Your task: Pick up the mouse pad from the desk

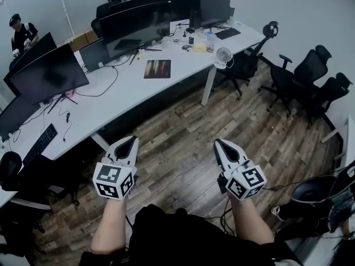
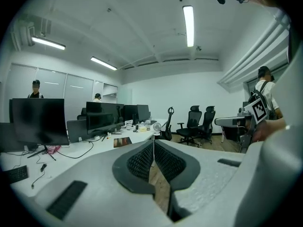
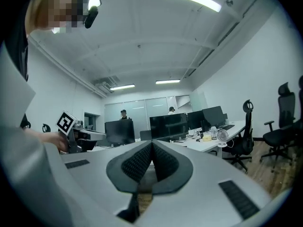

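Observation:
The mouse pad (image 1: 158, 68), a dark rectangle with a reddish-brown print, lies flat on the long white desk (image 1: 127, 90), well ahead of both grippers. It shows small in the left gripper view as the mouse pad (image 2: 122, 141), just beyond the jaw tips. My left gripper (image 1: 133, 140) hovers over the wooden floor in front of the desk, jaws shut with nothing between them. At the same height my right gripper (image 1: 217, 142) hangs further right, also shut and empty. In the right gripper view the mouse pad is hidden.
Monitors (image 1: 49, 73), a keyboard (image 1: 39, 144), cables and a small fan (image 1: 223, 56) stand on the desk. Black office chairs (image 1: 310, 85) crowd the right side. A person (image 1: 21, 33) sits at the far left. A black bin (image 1: 313, 190) stands at the right.

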Action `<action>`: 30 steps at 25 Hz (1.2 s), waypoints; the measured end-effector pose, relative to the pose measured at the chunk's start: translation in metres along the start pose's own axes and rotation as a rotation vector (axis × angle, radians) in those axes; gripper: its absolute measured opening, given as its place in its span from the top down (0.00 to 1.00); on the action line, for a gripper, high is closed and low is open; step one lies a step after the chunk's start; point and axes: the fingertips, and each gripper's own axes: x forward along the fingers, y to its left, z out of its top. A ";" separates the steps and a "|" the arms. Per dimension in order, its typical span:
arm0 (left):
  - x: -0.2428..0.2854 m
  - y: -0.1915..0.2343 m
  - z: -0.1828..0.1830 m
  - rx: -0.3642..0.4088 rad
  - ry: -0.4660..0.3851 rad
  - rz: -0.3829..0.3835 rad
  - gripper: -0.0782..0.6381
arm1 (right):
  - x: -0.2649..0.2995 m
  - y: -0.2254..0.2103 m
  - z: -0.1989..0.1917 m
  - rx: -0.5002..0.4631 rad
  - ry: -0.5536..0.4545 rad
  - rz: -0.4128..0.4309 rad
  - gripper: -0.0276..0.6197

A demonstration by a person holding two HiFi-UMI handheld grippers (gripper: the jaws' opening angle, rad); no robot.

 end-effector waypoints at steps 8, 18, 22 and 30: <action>0.017 -0.010 0.006 0.015 -0.011 -0.015 0.87 | -0.012 -0.019 -0.006 0.014 0.001 -0.001 0.95; 0.089 0.031 -0.001 -0.022 -0.013 -0.046 0.87 | 0.056 -0.056 -0.019 0.034 0.072 -0.021 0.95; 0.131 0.072 0.002 -0.029 -0.008 -0.051 0.87 | 0.110 -0.072 -0.022 0.035 0.093 -0.028 0.95; 0.207 0.169 0.004 -0.052 0.033 -0.066 0.87 | 0.238 -0.076 -0.043 0.092 0.168 0.013 0.95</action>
